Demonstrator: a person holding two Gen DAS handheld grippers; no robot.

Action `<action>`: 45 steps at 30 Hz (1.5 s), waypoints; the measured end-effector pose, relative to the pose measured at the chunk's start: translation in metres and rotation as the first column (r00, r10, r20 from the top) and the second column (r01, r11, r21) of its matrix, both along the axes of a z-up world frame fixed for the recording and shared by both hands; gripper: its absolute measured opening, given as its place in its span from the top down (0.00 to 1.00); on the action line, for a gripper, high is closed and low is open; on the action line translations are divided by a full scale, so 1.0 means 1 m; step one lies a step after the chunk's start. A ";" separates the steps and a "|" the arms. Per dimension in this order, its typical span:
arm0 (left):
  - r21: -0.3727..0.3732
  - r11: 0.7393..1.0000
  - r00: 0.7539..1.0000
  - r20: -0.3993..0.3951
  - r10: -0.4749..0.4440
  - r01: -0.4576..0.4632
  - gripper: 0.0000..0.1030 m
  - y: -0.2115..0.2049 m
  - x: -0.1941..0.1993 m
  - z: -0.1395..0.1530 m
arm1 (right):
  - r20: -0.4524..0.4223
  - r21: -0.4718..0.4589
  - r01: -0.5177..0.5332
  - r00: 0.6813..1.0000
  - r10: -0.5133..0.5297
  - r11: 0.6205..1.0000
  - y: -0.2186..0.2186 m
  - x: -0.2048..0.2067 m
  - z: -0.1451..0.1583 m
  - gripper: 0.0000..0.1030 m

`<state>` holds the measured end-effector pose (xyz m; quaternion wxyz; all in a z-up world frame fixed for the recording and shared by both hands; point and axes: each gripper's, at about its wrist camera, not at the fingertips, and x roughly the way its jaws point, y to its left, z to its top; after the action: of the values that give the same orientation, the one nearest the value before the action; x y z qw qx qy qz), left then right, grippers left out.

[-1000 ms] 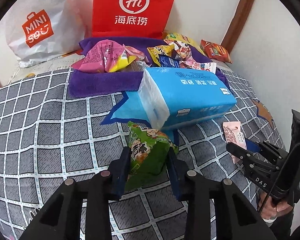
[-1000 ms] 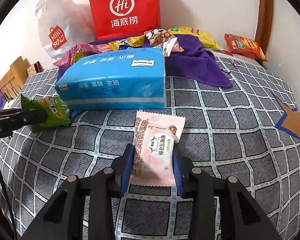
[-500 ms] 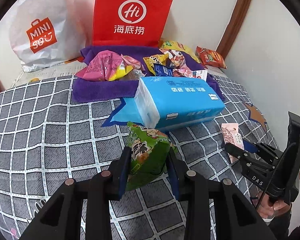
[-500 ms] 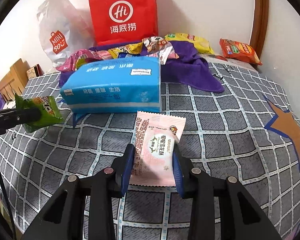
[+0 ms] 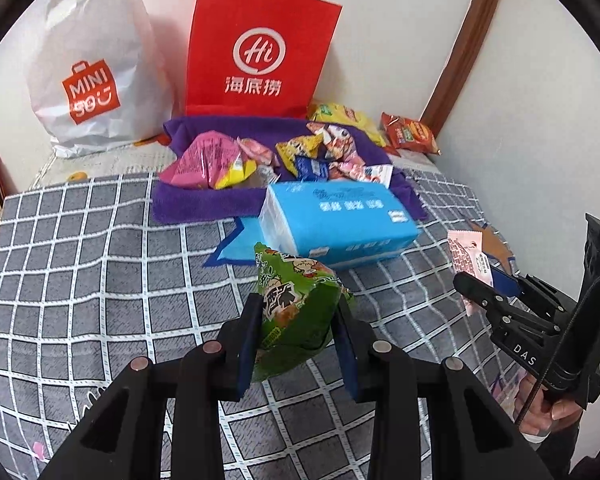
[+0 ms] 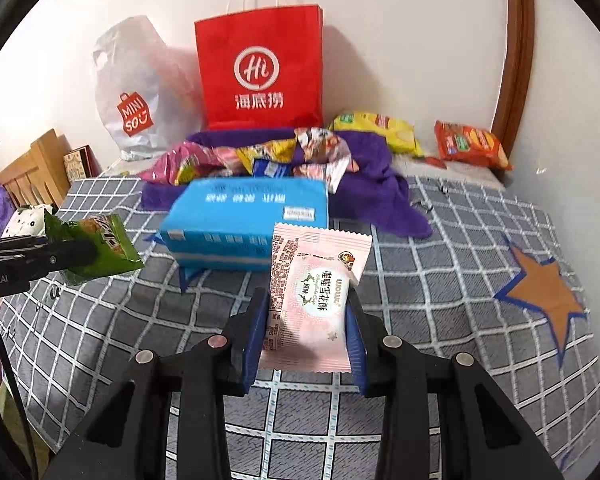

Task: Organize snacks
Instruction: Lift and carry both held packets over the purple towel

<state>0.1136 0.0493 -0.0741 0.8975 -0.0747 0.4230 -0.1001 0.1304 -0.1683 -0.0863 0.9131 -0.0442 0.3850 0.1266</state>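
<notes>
While both grippers hang above checked bedspread [image 5: 80,264], red paper bag [image 5: 260,48] stands at wall, purple towel [image 5: 204,200] bears snack heap, blue tissue pack [image 5: 336,220] lies in front; left gripper [image 5: 296,320] pinching green snack packet [image 5: 296,300], right gripper [image 6: 308,320] pinching pink snack packet [image 6: 316,292], both packets clear of bed

Bright, even indoor light, soft shadows, strong fisheye bending, dark vignetted corners.
</notes>
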 end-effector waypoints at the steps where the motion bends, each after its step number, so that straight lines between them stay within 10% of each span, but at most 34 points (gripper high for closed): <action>1: 0.001 1.000 1.000 0.004 -0.001 0.001 0.68 -0.001 0.000 0.003 | 0.005 -0.001 -0.002 1.000 0.002 1.000 0.001 0.000 0.004 0.64; 45: -0.023 0.998 0.997 0.050 0.055 -0.054 0.69 0.017 0.130 0.067 | 0.024 0.057 -0.045 0.999 0.044 0.997 0.034 0.171 0.085 0.64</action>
<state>0.2439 0.0664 -0.0072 0.9094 -0.0931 0.3971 -0.0821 0.3011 -0.1343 -0.0017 0.9153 -0.0277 0.3698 0.1573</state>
